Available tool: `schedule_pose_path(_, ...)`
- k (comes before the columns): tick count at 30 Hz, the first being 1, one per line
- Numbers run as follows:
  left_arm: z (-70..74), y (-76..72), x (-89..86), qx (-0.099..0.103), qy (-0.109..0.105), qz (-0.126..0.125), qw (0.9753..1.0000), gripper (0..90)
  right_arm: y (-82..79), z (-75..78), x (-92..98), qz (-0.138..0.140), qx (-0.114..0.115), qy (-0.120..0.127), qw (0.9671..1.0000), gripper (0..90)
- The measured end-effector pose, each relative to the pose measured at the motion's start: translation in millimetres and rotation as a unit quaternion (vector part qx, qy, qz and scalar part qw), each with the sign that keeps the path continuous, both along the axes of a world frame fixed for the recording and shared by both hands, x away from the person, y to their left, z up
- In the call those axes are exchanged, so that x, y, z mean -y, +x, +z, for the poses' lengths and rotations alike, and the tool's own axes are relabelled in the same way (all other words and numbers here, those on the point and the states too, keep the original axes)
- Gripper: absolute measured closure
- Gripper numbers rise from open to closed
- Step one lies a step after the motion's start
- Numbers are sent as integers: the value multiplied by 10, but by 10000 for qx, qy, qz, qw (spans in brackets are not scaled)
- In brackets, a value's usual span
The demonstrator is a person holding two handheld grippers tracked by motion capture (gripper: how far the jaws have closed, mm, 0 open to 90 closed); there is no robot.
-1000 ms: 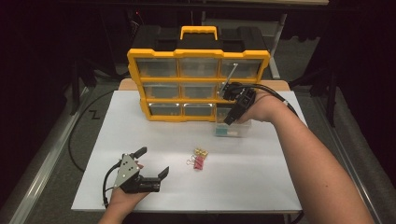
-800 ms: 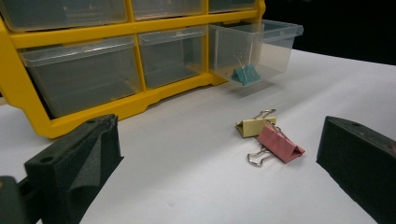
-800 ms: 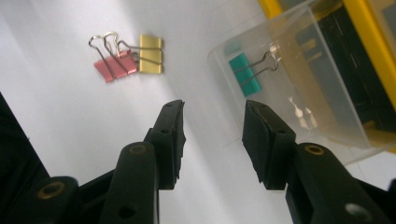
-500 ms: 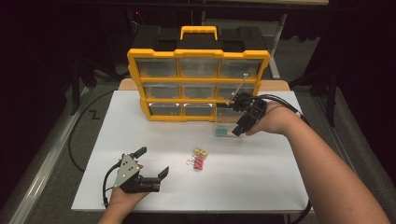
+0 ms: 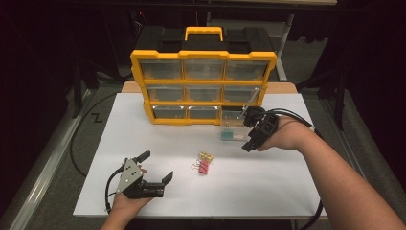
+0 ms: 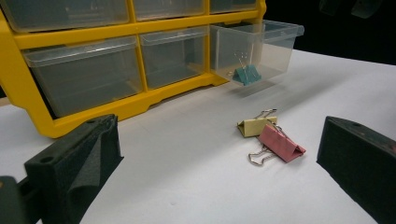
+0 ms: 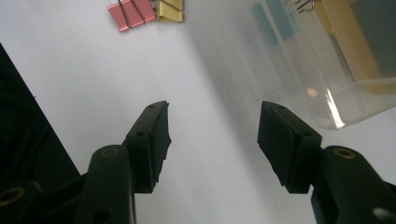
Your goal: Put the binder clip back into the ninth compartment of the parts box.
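Beside the pulled-out clear drawer (image 5: 233,128), the right gripper (image 5: 252,139) hovers, jaws wide and empty; left gripper (image 5: 153,167) likewise, near pink clip (image 5: 204,167).

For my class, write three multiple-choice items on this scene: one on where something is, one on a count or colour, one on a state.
1. Where is the teal binder clip?
A. in the pulled-out drawer
B. on the table
C. in the left gripper

2. How many binder clips lie loose on the white table?
A. one
B. two
C. four

3. The right gripper is
A. shut on a clip
B. open, holding nothing
C. shut on the drawer

A: it lies behind the clear wall.
B: one yellow clip, one pink clip.
B: its fingers stand apart.
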State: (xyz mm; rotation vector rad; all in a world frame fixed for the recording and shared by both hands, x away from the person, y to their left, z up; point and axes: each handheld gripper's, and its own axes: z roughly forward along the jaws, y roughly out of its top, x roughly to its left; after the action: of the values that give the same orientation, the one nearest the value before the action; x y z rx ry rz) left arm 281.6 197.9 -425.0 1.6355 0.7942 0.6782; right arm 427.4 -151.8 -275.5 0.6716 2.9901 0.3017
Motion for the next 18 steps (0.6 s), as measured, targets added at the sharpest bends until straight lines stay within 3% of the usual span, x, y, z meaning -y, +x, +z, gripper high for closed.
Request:
schedule_pose_path(8,2,-3,-2,3,-4,-5,10000,2,-115,-111,37,4,-22,-56,10000,407)
schedule_pose_path(18,4,-4,-3,7,-2,-1,10000,2,-259,-393,68,87,-212,-133,9997,333)
